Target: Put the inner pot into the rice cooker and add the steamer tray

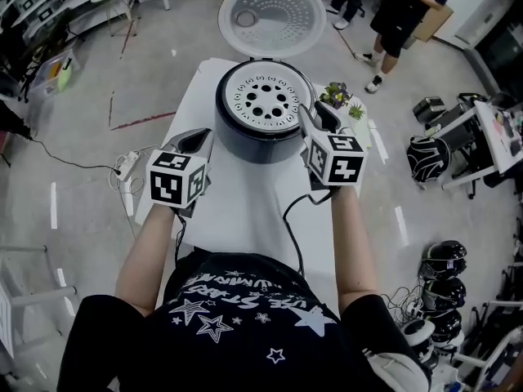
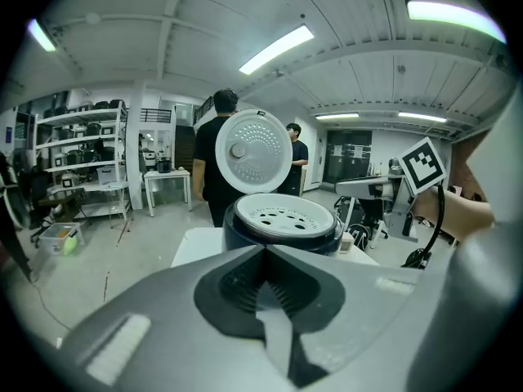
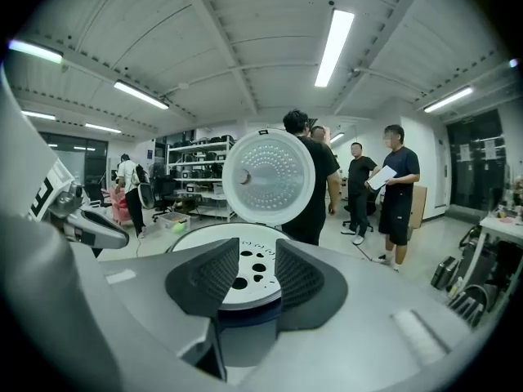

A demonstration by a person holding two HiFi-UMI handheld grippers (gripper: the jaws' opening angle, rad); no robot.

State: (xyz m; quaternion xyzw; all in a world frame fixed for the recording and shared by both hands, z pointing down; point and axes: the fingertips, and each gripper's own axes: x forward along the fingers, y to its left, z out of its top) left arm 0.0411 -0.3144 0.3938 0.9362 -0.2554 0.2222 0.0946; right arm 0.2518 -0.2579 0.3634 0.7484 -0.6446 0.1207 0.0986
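The dark rice cooker point(image 1: 245, 141) stands at the far end of the white table point(image 1: 245, 202), its round lid point(image 1: 271, 16) swung up and open. A white steamer tray point(image 1: 263, 100) with round holes lies in its mouth; the inner pot beneath is hidden. My left gripper point(image 1: 204, 139) hovers just left of the cooker's front, jaws closed together and empty. At the cooker's right rim is my right gripper point(image 1: 309, 114); its jaws stand apart with nothing between them. The left gripper view shows the tray point(image 2: 282, 216) past the meeting jaw tips point(image 2: 263, 250). The right gripper view shows the tray point(image 3: 249, 268) through the gap.
A small potted plant point(image 1: 337, 95) sits on the table right of the cooker. A black cable point(image 1: 290, 219) trails along the table toward me. A power strip point(image 1: 127, 166) lies on the floor at left. People point(image 1: 400, 15) stand beyond the table, helmets point(image 1: 441, 260) at right.
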